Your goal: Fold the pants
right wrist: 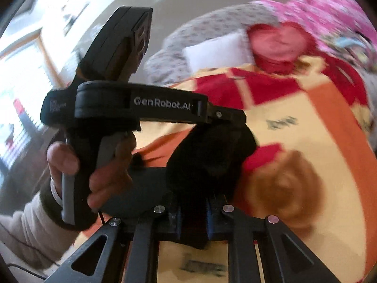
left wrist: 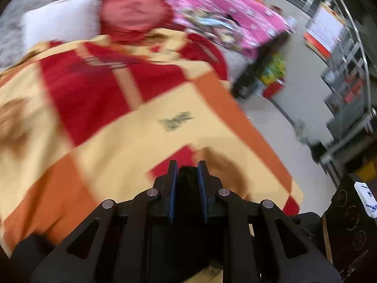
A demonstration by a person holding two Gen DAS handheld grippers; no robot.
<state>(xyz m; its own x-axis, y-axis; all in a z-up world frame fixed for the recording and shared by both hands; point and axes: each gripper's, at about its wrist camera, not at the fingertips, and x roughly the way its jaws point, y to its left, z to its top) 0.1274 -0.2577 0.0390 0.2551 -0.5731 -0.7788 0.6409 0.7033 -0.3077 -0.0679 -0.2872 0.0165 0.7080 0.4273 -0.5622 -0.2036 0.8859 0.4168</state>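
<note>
Hold both pinches firm and bring the edges of the pants (right wrist: 212, 155) together evenly above the blanket (right wrist: 306, 129), without twisting. Note the left hand-held gripper (left wrist: 187, 165), nearly closed, pinching the black cloth, and the right hand-held gripper (right wrist: 193, 208), likewise pressed on the bunched pants over the blanket.

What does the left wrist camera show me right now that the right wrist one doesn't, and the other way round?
Only the left wrist view shows the floor beside the bed and the metal shelving along it.

Only the right wrist view shows the left gripper from outside, the person's hand on its handle, and the bright window behind.

Both show the yellow, red and orange blanket, the white pillow, the heart-shaped red cushion, the pink bedding, and black fabric, likely the pants, between each gripper's narrowly set fingers.
</note>
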